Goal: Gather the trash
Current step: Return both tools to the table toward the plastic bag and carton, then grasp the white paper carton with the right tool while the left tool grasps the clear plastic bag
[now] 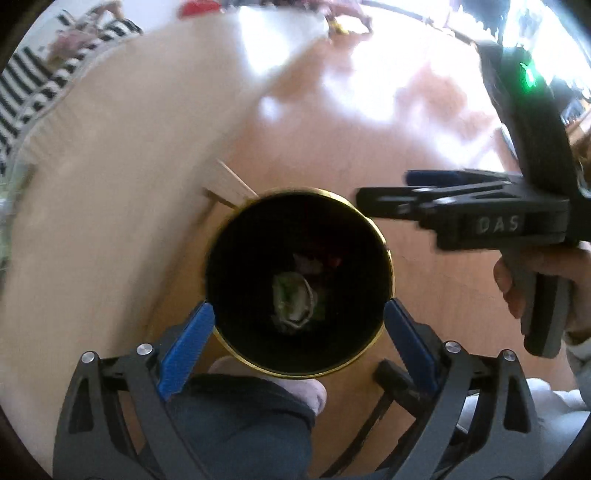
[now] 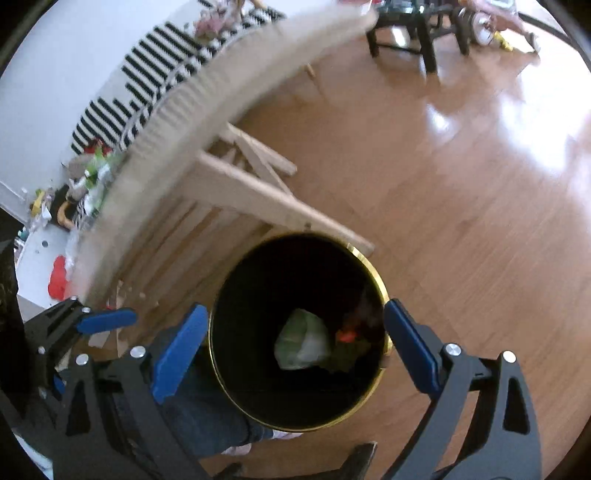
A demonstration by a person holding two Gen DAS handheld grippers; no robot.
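A black bin with a gold rim (image 1: 386,254) stands on the wood floor, and I look straight down into it. At its bottom lie a crumpled green-white wrapper (image 1: 293,302) and some red scraps. My left gripper (image 1: 299,334) hangs over the near rim, open wide, nothing between its blue pads. In the right wrist view the same bin (image 2: 375,273) holds the green-white wrapper (image 2: 303,341) and a red scrap (image 2: 347,336). My right gripper (image 2: 297,349) is open above it and holds nothing. The right gripper (image 1: 384,186) also shows from the side, gripped by a hand (image 1: 513,284).
A pale table edge (image 2: 177,133) with wooden trestle legs (image 2: 258,192) stands just behind the bin. A striped cloth (image 2: 147,85) and clutter lie beyond it. A dark stool (image 2: 406,33) stands far off. A jeans leg (image 1: 240,424) and a socked foot are beside the bin.
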